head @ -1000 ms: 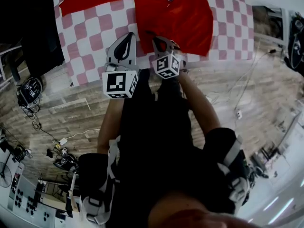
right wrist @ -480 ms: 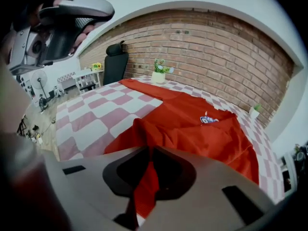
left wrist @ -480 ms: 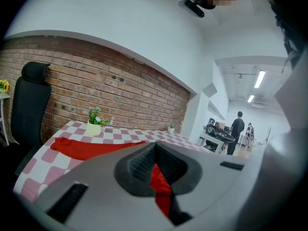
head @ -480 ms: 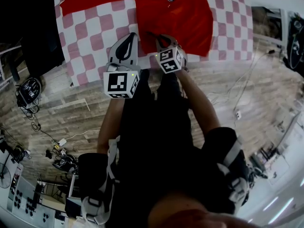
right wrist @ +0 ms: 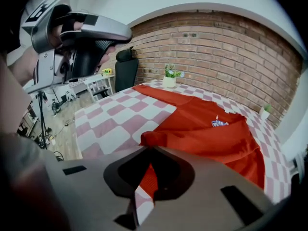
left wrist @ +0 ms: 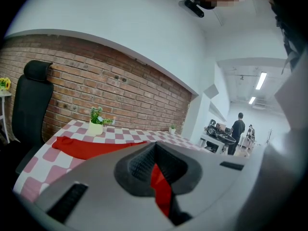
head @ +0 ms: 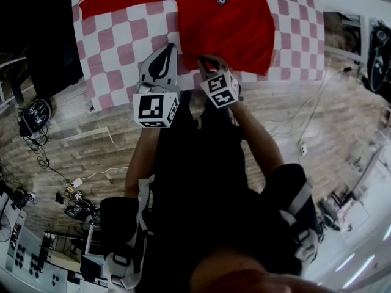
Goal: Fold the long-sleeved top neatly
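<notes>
The red top (head: 226,23) lies spread on the checked worktop (head: 116,47). The right gripper (right wrist: 147,150), its jaws just closing, seems clamped on the top's near corner, which bunches at its tips. The left gripper (head: 165,49) hangs beside it, jaws together and apparently empty. Lift that corner only slightly and carry it straight across, keeping the hem taut.

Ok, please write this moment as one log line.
right gripper: jaws just closed further on top, edge bunched | left gripper: shut, hold unclear | top: lies on table
</notes>
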Motion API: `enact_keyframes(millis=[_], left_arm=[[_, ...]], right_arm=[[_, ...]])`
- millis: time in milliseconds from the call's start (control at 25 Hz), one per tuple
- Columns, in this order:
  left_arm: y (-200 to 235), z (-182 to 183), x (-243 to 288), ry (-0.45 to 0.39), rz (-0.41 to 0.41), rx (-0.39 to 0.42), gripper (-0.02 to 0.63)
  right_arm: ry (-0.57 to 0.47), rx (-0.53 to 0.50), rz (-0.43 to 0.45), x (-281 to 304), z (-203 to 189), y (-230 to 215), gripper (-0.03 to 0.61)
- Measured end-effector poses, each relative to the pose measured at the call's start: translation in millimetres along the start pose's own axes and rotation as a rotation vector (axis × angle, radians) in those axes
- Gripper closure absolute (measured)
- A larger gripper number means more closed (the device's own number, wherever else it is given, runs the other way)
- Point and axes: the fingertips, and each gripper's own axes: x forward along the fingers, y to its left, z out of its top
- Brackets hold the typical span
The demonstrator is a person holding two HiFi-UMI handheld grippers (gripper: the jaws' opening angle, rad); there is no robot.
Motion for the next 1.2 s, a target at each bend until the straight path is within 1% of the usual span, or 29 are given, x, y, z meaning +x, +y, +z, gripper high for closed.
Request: enact_keyframes(millis=[160, 280, 400, 520, 640, 800, 880, 1000, 1200], left_arm=[[0.9, -3.9, 1.5, 0.011, 0.003, -0.008, 0.611], [0.4, -7.1, 0.8, 0.018, 0.002, -0.012, 0.611], [0.9, -9.6, 0.4, 0.024, 0.0, -0.013, 0.611], [0.0, -9.1, -1.2, 0.025, -0.004, -0.018, 0.611], [0.9, -6.5, -3.1, 0.02, -0.006, -0.02, 0.611], [1.2, -0.5, -7.2, 0.01, -0.003, -0.021, 0.611], [-0.1, 4.8, -10.7, 0.002, 0.004, -0.02, 0.611], [-3.2, 15.0, -17.0, -0.015, 0.024, -0.02, 0.611], [-7.2, 32.4, -27.9, -0.051, 0.09, -0.029, 0.611]], right_arm=[[0.089, -0.004, 0.029, 20.9, -26.7, 10.0, 0.555], [0.128, -0.004, 0.037, 32.3, -39.9, 12.4, 0.555], [0.132, 0.0, 0.047, 35.6, -38.8, 12.9, 0.555], [0.105, 0.012, 0.059, 28.3, -30.9, 12.9, 0.55], [0.062, 0.029, 0.048, 15.2, -19.2, 8.7, 0.51], [-0.028, 0.067, 0.026, -10.3, 7.1, -0.6, 0.505], [-0.089, 0.08, 0.012, -27.3, 25.4, -6.2, 0.513], [-0.198, 0.097, 0.006, -55.1, 57.4, -11.9, 0.553], [-0.38, 0.102, 0.019, -99.2, 108.1, -22.5, 0.569]])
